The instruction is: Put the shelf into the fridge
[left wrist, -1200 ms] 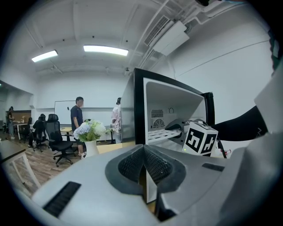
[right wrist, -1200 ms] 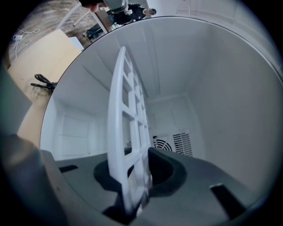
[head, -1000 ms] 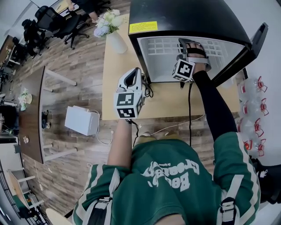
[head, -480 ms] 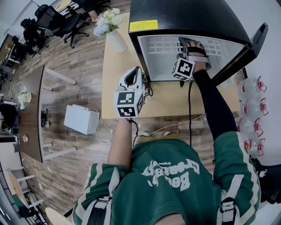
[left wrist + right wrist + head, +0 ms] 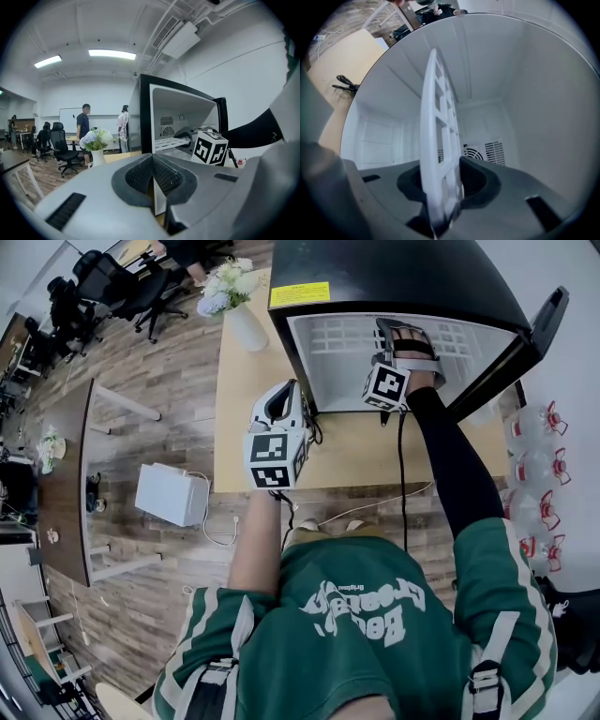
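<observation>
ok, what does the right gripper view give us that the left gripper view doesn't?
Only the right gripper view: the shelf edge-on between the jaws of the right gripper, which have just been opening, inside the fridge. Only the left gripper view: the left gripper with jaws together and nothing in them, the flower vase, office chairs and two people. Both: shelf, fridge interior, back vent.

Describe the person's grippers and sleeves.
The left tongs and right tongs are grey plastic with dark ribbed pads, each bearing a cube of black-and-white square markers. The right arm wears a black sleeve; the green top has white stripes. The right jaws have just been opening, white slatted shelf between them.
</observation>
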`<control>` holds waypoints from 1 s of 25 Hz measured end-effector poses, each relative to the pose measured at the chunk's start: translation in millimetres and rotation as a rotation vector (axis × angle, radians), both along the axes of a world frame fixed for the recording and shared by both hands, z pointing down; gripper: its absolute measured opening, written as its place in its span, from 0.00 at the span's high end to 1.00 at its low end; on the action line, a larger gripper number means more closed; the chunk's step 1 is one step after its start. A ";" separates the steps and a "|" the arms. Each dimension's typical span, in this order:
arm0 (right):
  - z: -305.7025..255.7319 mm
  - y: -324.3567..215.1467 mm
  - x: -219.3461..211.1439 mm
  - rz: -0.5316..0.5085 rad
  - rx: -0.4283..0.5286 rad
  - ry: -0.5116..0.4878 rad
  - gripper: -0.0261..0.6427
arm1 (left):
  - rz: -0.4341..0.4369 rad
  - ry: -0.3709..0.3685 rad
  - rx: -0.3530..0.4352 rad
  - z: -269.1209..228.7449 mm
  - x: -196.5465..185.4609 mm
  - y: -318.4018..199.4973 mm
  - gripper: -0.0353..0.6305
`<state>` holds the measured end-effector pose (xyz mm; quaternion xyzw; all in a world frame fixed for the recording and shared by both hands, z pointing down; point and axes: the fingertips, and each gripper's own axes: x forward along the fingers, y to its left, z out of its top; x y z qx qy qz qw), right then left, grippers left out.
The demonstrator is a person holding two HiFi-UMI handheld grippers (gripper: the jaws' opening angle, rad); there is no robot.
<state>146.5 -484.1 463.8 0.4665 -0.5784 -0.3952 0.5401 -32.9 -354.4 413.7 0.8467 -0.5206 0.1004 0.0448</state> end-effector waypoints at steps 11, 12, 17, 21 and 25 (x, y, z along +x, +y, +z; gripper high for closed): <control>7.1 17.2 -10.6 -0.053 -0.028 -0.011 0.56 | -0.031 -0.006 0.021 -4.7 -2.0 8.8 0.95; 6.6 19.5 -11.2 -0.057 -0.028 -0.014 0.56 | -0.034 -0.009 0.025 -5.1 -2.4 9.7 0.95; 4.4 33.2 -11.6 -0.070 -0.035 -0.040 0.55 | -0.052 -0.024 0.037 -7.2 -2.6 18.2 0.95; -5.4 46.5 -13.6 -0.088 -0.014 -0.051 0.54 | -0.073 -0.021 0.041 -7.4 -5.1 25.3 0.95; -14.9 63.9 -13.2 -0.103 -0.003 -0.073 0.54 | -0.091 -0.029 0.042 -6.1 -4.6 35.8 0.95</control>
